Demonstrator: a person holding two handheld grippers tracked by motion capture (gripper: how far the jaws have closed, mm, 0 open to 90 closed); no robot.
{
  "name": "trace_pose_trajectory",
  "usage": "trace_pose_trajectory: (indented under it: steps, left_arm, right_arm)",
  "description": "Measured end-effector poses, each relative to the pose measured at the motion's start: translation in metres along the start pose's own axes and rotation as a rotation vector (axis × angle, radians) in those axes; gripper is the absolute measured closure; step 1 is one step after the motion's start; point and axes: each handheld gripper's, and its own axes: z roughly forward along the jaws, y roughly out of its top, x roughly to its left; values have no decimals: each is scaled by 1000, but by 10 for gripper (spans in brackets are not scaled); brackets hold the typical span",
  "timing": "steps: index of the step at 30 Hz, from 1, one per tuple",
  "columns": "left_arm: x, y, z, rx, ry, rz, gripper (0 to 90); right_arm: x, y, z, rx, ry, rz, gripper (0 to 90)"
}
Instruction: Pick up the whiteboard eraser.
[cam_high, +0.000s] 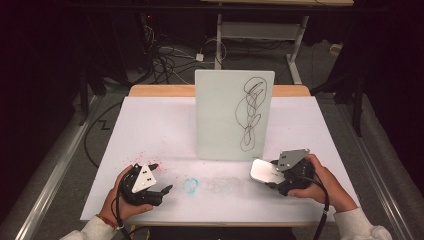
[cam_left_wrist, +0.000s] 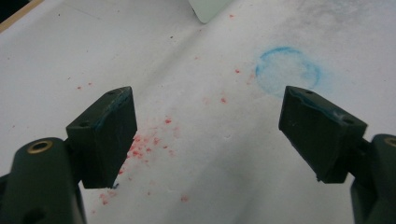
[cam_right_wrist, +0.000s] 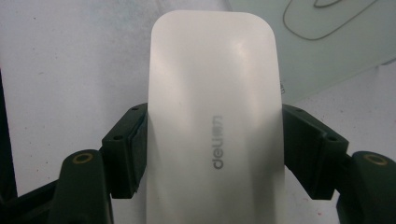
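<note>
Right gripper sits at the near right of the tabletop, in the person's right hand. I read its fingers as closed on a white eraser: in the right gripper view a black pad presses each long side of it, and the grey "deli" lettering on its top faces up. In the high view the eraser sticks out of the gripper toward the left, low over the tabletop, just in front of the bottom right corner of the whiteboard.

Whiteboard stands upright mid-table, with a black scribble down its right half.

Left gripper is at the near left, in the left hand. Its fingers stand wide apart with nothing between them, over bare tabletop speckled with red flecks. A smudged blue ring lies just beyond the fingers in the left gripper view; in the high view it sits between the two grippers.
</note>
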Motion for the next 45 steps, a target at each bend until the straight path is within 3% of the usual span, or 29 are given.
trace_pose_trajectory:
  steps: [1, 11, 31, 33, 45]
  left_arm:
    - [0, 0, 0, -2, -1, -1, 186]
    - [1, 0, -1, -6, 2, -4, 186]
    - [2, -1, -1, -11, 6, -13, 186]
    - [3, -2, 0, -11, 5, -14, 186]
    - [5, -4, -2, -16, 3, -21, 187]
  right_arm:
    - [0, 0, -2, -6, -21, 8, 312]
    - [0, 2, -10, -68, -59, 40, 312]
    - [-1, 6, -26, -229, -233, 122, 313]
    - [-3, 7, -29, -255, -267, 135, 313]
    - [-2, 12, -35, -314, -375, 156, 313]
